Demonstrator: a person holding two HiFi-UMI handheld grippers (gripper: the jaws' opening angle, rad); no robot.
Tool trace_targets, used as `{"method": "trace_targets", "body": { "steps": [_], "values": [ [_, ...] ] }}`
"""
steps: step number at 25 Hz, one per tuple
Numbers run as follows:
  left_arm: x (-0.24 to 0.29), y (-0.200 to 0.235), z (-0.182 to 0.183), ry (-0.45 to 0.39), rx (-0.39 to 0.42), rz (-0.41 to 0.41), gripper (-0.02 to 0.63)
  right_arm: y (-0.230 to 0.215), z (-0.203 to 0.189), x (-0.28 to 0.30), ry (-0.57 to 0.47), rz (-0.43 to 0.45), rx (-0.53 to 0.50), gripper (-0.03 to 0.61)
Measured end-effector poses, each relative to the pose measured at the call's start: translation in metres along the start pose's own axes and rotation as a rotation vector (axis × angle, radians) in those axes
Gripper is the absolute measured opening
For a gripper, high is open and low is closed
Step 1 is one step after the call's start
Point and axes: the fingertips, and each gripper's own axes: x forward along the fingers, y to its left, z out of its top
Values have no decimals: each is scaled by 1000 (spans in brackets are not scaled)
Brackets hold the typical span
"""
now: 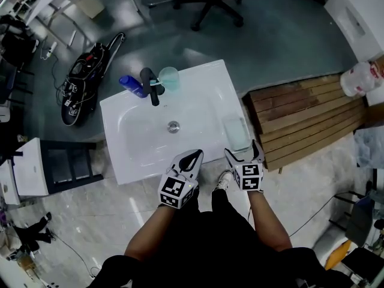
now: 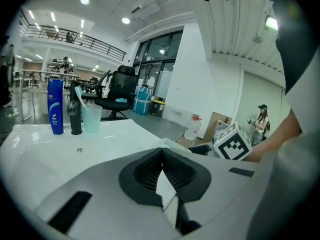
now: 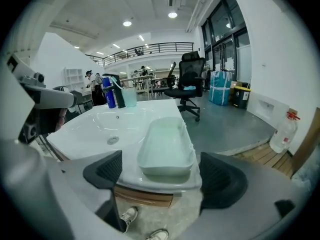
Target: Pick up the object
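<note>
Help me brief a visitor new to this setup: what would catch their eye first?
A white sink fills the centre, with a blue bottle, black faucet and pale cup at its far edge. At its near right corner the right gripper, jaws wide open, lines up on a pale green tray; the left gripper is shut beside it.

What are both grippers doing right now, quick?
Left gripper: closed, holding nothing.
Right gripper: open, holding nothing; the pale green dish lies just ahead.

Left gripper (image 1: 192,156) closed; right gripper (image 1: 242,150) wide apart
</note>
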Motion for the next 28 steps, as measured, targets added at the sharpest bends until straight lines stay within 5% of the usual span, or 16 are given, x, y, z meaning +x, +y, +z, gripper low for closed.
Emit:
{"method": "trace_targets", "body": {
  "steps": [28],
  "values": [
    [3,-13,-2,10,-2,-20,14,-3,1,4,-4,-30,-48,377]
  ]
}}
